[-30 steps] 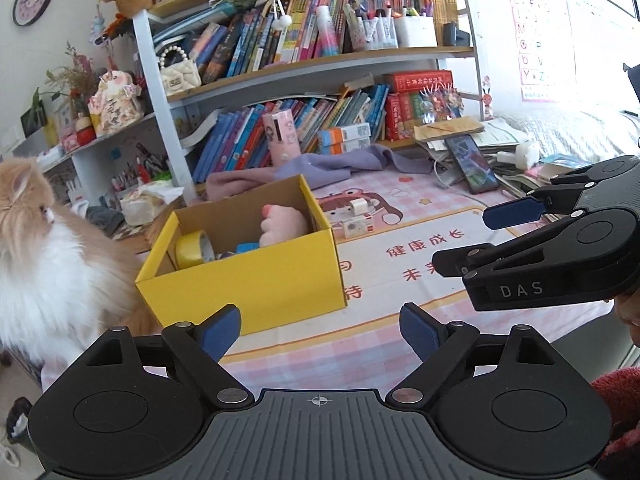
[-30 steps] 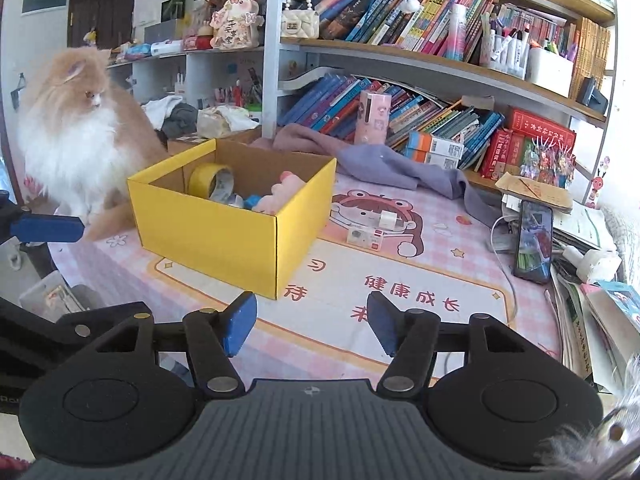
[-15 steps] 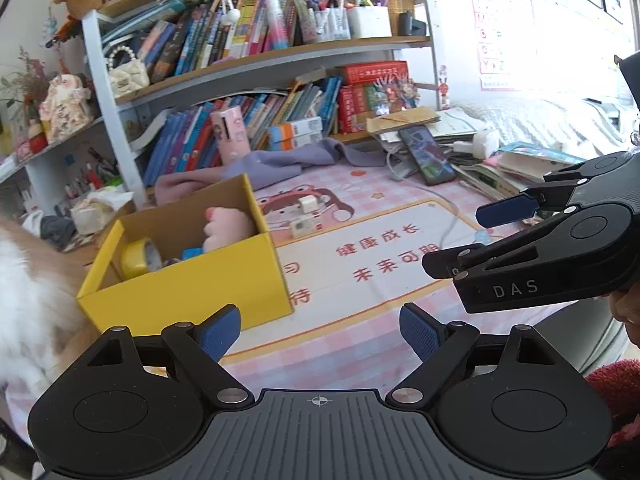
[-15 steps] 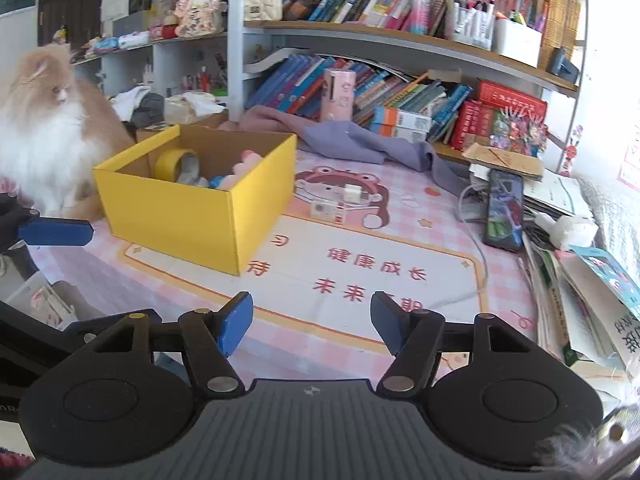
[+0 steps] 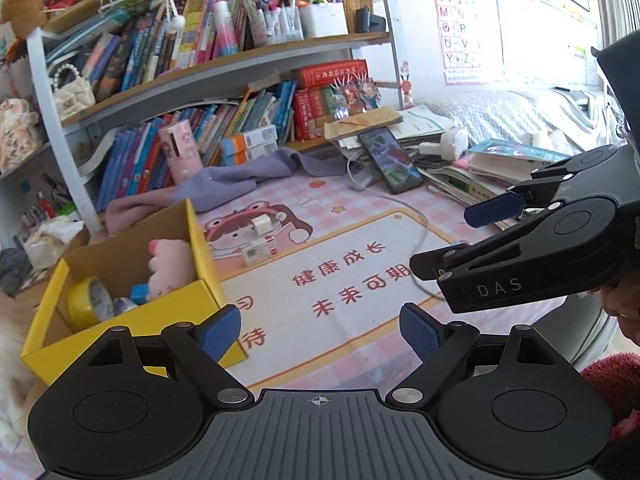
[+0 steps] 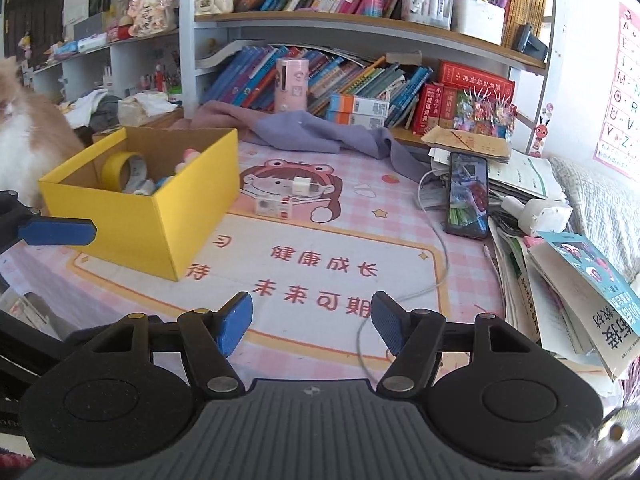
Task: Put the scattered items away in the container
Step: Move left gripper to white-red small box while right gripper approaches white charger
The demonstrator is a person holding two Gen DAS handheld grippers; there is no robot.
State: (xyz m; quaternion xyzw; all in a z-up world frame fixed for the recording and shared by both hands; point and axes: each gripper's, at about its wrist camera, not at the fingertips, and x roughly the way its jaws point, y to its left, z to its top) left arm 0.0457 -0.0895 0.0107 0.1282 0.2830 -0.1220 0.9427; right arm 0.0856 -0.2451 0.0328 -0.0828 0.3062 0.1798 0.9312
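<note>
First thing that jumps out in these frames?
The open yellow cardboard box at the left of the pink checked desk mat, with a yellow tape roll inside. Right of it, two small white blocks sit on the mat's cartoon print; both grippers are empty.

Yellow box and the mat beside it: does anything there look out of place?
Yes. Two small white blocks lie loose on the mat, outside the yellow box. A cat sits right behind the box.

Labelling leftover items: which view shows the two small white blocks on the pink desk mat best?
Right wrist view: the two small white blocks lie near centre, unobstructed, right of the yellow cardboard box. Left wrist view shows them too, equally unobstructed but tilted, right beside the box's edge.
</note>
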